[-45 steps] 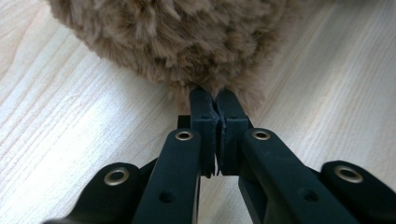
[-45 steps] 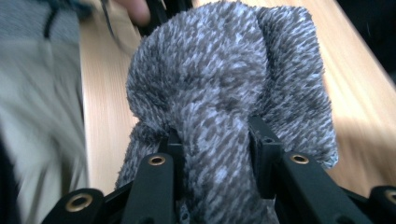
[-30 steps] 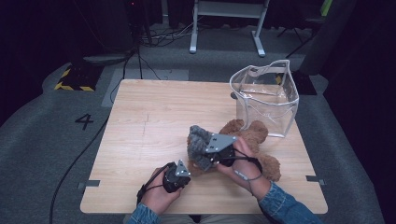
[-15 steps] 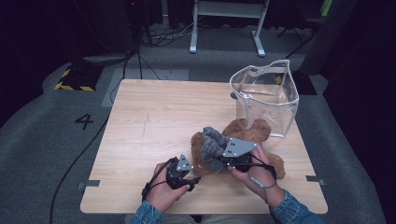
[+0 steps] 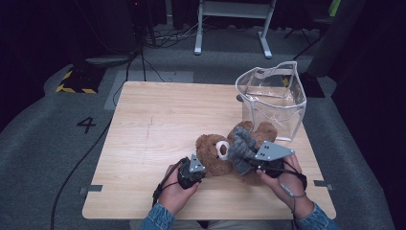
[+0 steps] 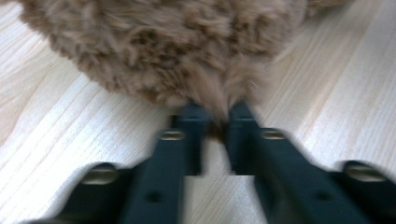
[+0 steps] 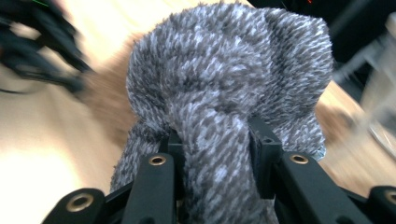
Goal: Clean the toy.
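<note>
My left hand-held gripper (image 6: 215, 122) has just been closing and now pinches a tuft of the teddy bear (image 5: 213, 153) lying on the worktop (image 5: 158, 124). My right hand-held gripper (image 7: 212, 135) clamps the grey knit garment (image 7: 233, 79). Since a second ago, bear and garment have slid right, toward the clear bag (image 5: 273, 98).

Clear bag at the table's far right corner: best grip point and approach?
Grip the clear bag by its top rim, probably the near wall's white-edged lip, coming from above with one jaw inside and one outside. It stands upright with its mouth open and its walls look thin and flat, so the sides offer no pinchable edge.
</note>
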{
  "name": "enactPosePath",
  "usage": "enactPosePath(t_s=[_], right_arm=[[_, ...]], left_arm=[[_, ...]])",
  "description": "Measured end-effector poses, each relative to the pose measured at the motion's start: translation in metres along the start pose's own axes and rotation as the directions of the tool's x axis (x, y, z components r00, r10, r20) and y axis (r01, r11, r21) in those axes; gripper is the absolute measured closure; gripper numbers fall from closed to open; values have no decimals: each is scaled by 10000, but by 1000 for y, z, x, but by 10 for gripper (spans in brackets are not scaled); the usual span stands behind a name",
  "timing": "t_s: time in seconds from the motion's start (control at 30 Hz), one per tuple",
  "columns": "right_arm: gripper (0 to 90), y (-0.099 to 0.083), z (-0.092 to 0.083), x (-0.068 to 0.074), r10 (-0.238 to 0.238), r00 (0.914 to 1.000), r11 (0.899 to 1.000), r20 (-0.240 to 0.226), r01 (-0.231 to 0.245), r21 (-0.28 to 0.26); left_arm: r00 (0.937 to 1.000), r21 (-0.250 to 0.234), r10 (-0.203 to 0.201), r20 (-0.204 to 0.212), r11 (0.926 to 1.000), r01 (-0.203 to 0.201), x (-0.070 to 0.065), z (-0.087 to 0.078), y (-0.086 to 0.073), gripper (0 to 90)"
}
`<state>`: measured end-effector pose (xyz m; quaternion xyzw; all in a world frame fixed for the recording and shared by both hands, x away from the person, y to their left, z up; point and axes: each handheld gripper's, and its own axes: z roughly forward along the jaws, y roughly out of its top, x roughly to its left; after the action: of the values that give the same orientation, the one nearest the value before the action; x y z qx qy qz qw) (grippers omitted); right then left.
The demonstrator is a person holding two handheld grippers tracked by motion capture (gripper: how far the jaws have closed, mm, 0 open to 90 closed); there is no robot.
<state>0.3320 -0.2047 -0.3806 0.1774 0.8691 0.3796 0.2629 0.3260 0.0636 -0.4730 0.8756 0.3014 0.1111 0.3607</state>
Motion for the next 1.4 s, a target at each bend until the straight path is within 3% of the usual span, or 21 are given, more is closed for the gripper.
enactPosePath(t_s=[0.07,0.17,0.27,0.3,0.37,0.5,0.6,0.7,0.8,0.87,0.93,0.97,1.03,1.17,1.2,1.27,1.33,1.37,1.4], right_arm=[[688,10,5,16,-668,9964,9966,-520,641,-522],[684,23,22,40,-1373,9823,9888,-1271,1283,-761],[684,26,44,53,-1664,9703,9859,-1757,1607,-461],[685,26,49,56,-1575,9714,9875,-1780,1556,-247],[688,25,55,55,-1820,9679,9832,-1733,1819,-162],[690,24,48,43,-1597,9754,9853,-1519,1670,366],[696,13,45,27,-1011,9863,9895,-1303,1133,897],[703,-4,41,9,-294,9880,9932,-1514,459,1070],[705,-13,35,5,-135,9877,9921,-1556,327,1214],[707,-26,18,-4,283,9905,9878,-1345,-70,1557],[707,-29,13,-6,326,9914,9848,-1266,-103,1732],[706,-36,-4,-11,832,9921,9739,-939,-610,2187],[704,-39,-13,-14,929,9927,9731,-767,-742,2183],[703,-51,-48,-32,1498,9885,9767,-220,-1445,1587],[702,-60,-62,-44,1914,9814,9711,171,-1918,1423],[701,-64,-65,-48,2050,9782,9683,325,-2076,1391],[698,-74,-68,-56,2412,9684,9582,631,-2480,1425],[695,-83,-70,-63,2694,9582,9482,963,-2814,1476],[695,-83,-70,-63,2694,9582,9482,963,-2814,1476]], left_arm=[[10000,25,79,-58,10000,-79,-2,-2,0,873],[9999,-21,109,-40,9999,-109,-3,-6,1,882],[9999,-166,23,-108,9999,-25,-2,-17,-1,887],[9999,-147,20,-157,9999,-23,-2,-21,-2,888],[9999,-194,-64,-146,9998,61,-1,-28,-5,889],[9995,-265,-188,-242,9995,182,4,-39,-10,890],[9986,-443,-395,-360,9983,379,7,-44,-12,890],[9989,-474,-422,-199,9980,412,7,-44,-12,890],[9991,-480,-373,-180,9982,364,7,-43,-12,890],[9990,-573,-401,-183,9976,390,8,-43,-13,889],[9991,-575,-360,-229,9977,346,9,-43,-14,889],[9991,-544,-326,-284,9980,310,10,-43,-14,888],[9987,-506,-388,-343,9980,370,11,-43,-16,888],[9970,-530,-579,-505,9971,552,16,-46,-18,887],[9962,-532,-606,-619,9969,573,18,-48,-19,887],[9959,-622,-681,-601,9960,643,21,-51,-21,886],[9946,-635,-741,-721,9956,696,25,-53,-23,885],[9933,-627,-838,-796,9949,789,26,-53,-24,886],[9927,-628,-859,-849,9948,807,27,-53,-25,886]])
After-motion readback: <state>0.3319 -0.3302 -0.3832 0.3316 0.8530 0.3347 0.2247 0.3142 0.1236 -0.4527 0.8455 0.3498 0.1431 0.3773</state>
